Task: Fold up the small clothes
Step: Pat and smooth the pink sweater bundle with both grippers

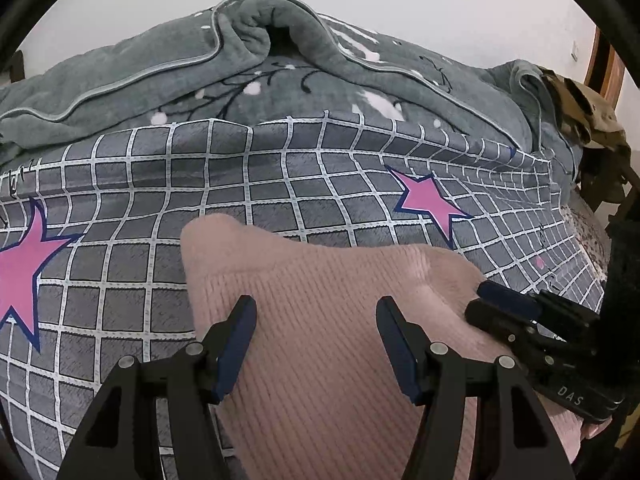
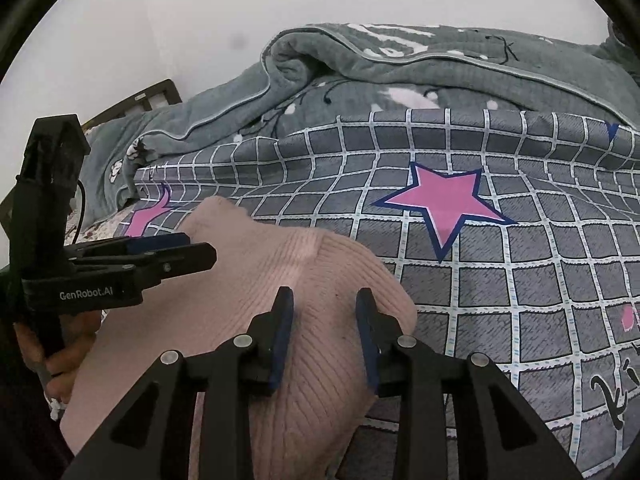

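A pink ribbed knit garment (image 1: 320,320) lies on the checked bedspread (image 1: 280,184), soft, light and likely to slump. The left gripper (image 1: 316,320) and right gripper (image 2: 324,312) hover over it, jaws released; its edges look the best hold.

One pink knit garment (image 1: 320,320), two grippers, each with two fingers, one grey fleece blanket (image 1: 160,64), two full pink stars on the checked bedspread (image 2: 520,280).

Left claw (image 1: 316,316) gapes wide, right claw (image 2: 324,308) parted less, both angled forward side by side.
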{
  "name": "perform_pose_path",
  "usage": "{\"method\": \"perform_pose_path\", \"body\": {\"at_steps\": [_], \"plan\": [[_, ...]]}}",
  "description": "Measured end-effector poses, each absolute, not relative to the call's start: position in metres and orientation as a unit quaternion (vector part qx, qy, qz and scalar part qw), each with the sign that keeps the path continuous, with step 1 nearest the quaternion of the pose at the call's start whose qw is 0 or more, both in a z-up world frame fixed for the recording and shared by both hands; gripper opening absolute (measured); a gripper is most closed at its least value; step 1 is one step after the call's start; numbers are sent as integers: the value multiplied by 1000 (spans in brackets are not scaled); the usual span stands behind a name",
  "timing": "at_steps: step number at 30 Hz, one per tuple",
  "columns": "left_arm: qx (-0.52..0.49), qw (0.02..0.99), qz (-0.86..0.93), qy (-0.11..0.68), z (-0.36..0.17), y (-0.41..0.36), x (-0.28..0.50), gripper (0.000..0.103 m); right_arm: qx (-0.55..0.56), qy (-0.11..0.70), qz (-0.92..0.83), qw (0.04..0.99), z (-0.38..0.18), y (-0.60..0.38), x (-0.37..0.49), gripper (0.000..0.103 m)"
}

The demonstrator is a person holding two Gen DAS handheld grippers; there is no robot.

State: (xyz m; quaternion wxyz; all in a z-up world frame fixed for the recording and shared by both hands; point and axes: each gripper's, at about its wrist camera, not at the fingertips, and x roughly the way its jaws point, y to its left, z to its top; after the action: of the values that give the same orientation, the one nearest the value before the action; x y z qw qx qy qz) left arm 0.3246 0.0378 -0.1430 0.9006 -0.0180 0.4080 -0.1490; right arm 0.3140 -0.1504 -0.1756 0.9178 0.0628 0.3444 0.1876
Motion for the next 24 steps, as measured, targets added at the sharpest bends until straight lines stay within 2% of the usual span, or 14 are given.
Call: {"method": "perform_pose_path", "body": {"at_steps": [7,24], "plan": [[-43,904,-145,400,-142,44,323,60,75,344,195,915,-177,-153,315,33],[-17,923,-71,377,-137,44,301,61,78,332,190,920,-176,-155,310,34]]}}
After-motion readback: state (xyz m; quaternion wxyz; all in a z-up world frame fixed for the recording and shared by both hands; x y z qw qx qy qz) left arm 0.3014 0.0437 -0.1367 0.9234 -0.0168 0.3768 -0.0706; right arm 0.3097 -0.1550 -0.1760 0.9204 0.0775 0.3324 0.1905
